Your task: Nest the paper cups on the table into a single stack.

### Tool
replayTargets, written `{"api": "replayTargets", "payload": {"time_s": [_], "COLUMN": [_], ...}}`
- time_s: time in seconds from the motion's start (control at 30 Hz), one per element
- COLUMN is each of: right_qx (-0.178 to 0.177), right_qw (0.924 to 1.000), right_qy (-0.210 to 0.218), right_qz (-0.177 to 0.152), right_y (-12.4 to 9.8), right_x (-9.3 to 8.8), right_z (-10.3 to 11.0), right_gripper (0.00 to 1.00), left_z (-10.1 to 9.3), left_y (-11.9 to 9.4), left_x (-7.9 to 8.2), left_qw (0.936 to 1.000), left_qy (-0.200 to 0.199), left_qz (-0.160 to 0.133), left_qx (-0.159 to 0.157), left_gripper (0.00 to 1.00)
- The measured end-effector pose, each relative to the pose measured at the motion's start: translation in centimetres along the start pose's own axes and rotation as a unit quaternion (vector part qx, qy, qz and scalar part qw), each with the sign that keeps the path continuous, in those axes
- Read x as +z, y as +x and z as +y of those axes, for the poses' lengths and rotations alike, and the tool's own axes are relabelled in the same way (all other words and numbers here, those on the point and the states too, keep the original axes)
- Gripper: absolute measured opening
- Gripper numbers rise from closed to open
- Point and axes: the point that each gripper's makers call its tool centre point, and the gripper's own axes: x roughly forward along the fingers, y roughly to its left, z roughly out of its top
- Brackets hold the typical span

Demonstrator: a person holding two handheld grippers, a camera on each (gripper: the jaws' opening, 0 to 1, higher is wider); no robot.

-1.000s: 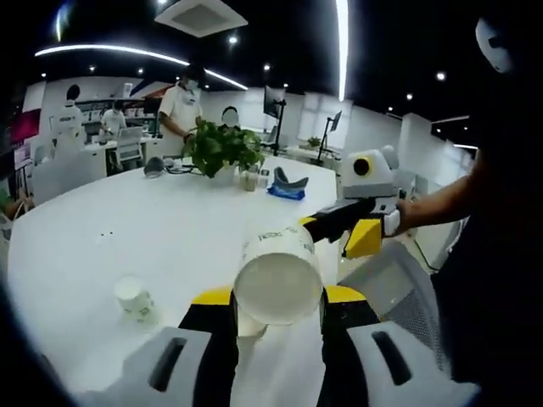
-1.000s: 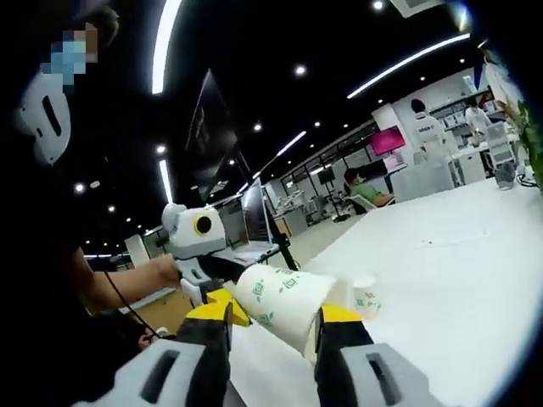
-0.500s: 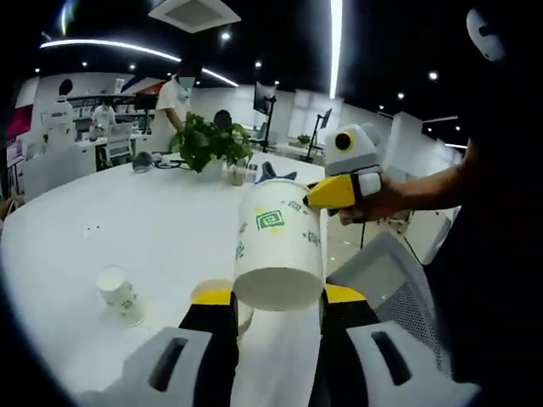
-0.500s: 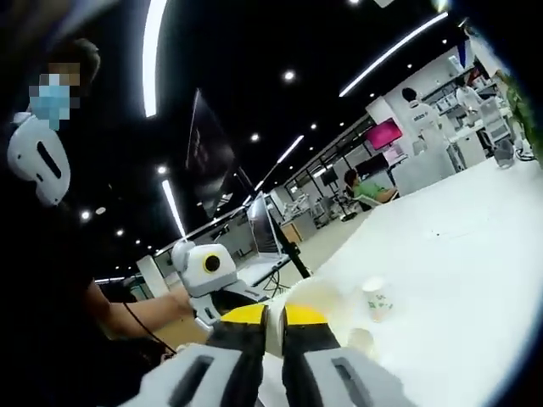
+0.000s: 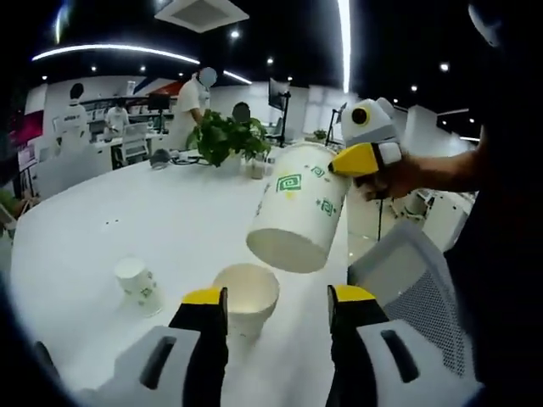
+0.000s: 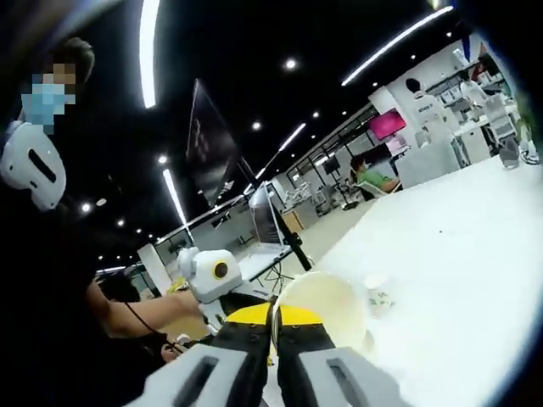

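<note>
Holding: the right tongs (image 6: pixel 272 318) pinched the rim of a paper cup (image 5: pixel 299 216), jaws nearly together; in the left gripper view those tongs (image 5: pixel 355 158) sat at upper right, the cup tilted in mid-frame.
Left tongs: the left tongs (image 5: pixel 277 301) stood wide apart at the bottom, gripping nothing.
Open cup: an upright cup (image 5: pixel 244 295) stood on the white bench (image 5: pixel 127 220), just under the held one.
Small cup: a small cup (image 5: pixel 139 284) stood at lower left.
Background: a potted plant (image 5: pixel 229 138) stood at upper centre.
</note>
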Motion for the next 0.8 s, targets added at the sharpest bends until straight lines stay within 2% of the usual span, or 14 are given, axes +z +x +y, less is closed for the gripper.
{"api": "replayTargets", "payload": {"time_s": [0.03,0.17,0.3,0.43,0.6,0.67,0.7,0.8], "right_qx": [-0.007,-0.021,-0.035,-0.047,-0.053,-0.063,-0.066,-0.067], "right_qw": [0.9999,0.9978,0.9933,0.9858,0.9791,0.973,0.9724,0.9653], "right_qy": [-0.006,-0.045,-0.083,-0.118,-0.141,-0.156,-0.156,-0.172], "right_qz": [0.012,0.045,0.072,0.11,0.137,0.158,0.16,0.185], "right_y": [0.0,0.4,1.0,1.4,2.1,2.3,2.6,2.9], "right_x": [-0.2,-0.8,-1.2,-2.2,-3.0,-3.5,-3.7,-4.5], "right_z": [-0.3,-0.7,-1.2,-2.0,-2.8,-3.6,-3.8,-4.2], "right_gripper": [0.0,0.0,0.0,0.0,0.0,0.0,0.0,0.0], "left_z": [0.1,0.4,0.5,0.4,0.1,0.0,0.0,0.2], "left_y": [-0.1,-0.4,-0.7,-0.9,-1.4,-1.6,-1.7,-2.0], "left_x": [0.1,0.1,0.0,-0.5,-0.7,-0.6,-0.6,-0.8], "left_qw": [1.0,0.9998,0.9995,0.9992,0.9987,0.9984,0.9981,0.9977], "left_qy": [0.003,0.01,0.008,0.008,0.007,0.005,0.006,0.008], "left_qz": [-0.002,-0.005,-0.014,-0.015,-0.021,-0.031,-0.035,-0.031], "left_qx": [0.005,0.016,0.027,0.035,0.045,0.046,0.05,0.059], "left_gripper": [0.58,0.62,0.74,0.8,0.87,0.9,0.91,0.94]}}
